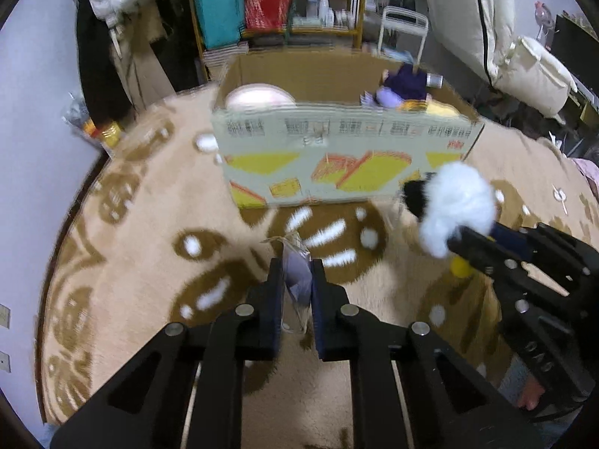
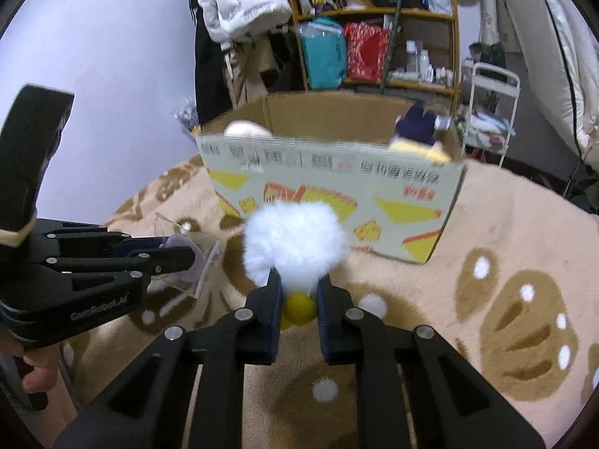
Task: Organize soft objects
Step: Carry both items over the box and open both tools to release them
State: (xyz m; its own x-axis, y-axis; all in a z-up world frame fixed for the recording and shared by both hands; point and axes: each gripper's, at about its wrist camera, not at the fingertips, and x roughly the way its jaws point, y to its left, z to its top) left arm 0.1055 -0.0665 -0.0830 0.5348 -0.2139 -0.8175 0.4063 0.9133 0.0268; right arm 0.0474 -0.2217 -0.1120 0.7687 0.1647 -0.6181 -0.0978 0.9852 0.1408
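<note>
Plush toy (image 2: 295, 243) looks light and squashy; your right gripper (image 2: 298, 292) clamps its base, so hold there. Your left gripper (image 1: 297, 284) pinches a crinkly clear packet (image 1: 297, 280)

Both grippers: left gripper (image 1: 297, 292), right gripper (image 2: 299, 292), black plastic frames, silver screws, dark blue pads (image 2: 276, 310) (white lettering on left).

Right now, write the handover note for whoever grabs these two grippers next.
Left gripper: shut on a clear plastic packet with something pale inside, held above the rug.
Right gripper: shut on a white fluffy plush with a yellow part below, also off the rug.
Cardboard box: open, straight ahead on the rug; a pink plush, a purple plush and a yellow item already inside.
Left: carry both held items to the box and release.
</note>
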